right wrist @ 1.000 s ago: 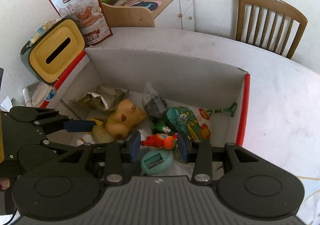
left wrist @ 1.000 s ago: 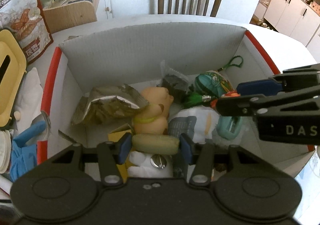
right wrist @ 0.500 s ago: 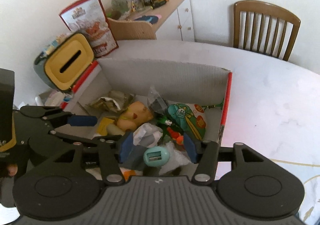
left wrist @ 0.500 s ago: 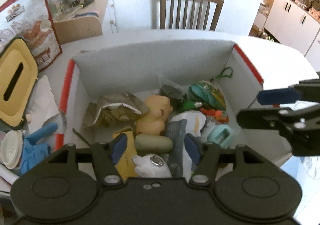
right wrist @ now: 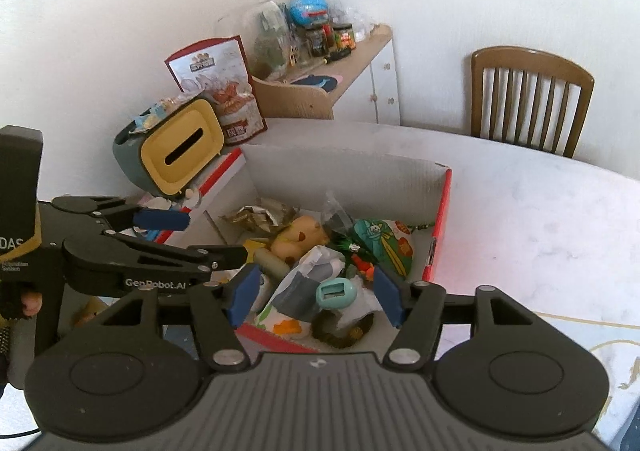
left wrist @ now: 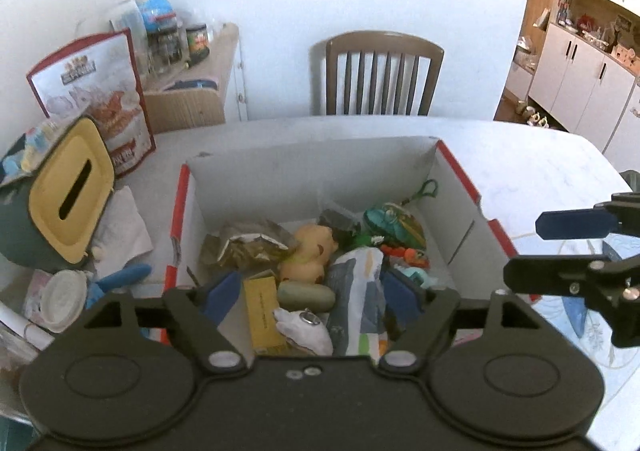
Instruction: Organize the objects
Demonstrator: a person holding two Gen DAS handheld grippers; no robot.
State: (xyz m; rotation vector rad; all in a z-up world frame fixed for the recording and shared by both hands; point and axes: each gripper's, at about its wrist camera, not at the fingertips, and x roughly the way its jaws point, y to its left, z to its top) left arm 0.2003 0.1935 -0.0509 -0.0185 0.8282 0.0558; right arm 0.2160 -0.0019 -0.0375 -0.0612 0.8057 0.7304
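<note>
Box [left wrist: 460, 187], filled with toys, is seen below both grippers; left gripper [left wrist: 316, 293] and right gripper [right wrist: 316, 291] are opening, nothing held. Withdrawal should be kept clear of its walls.

Black claw [left wrist: 316, 297] frames, blue pads [right wrist: 242, 293], silver screws.

My left wrist camera looks steeply down along its fingers into the open white cardboard box with red edges [left wrist: 456, 167], from close above its near wall. My right wrist camera views that box [right wrist: 444, 195] from its right near corner, angled leftward. Both share the box, the brown slatted wooden chair [left wrist: 378, 75] and the yellow-faced tissue holder [right wrist: 182, 149].
</note>
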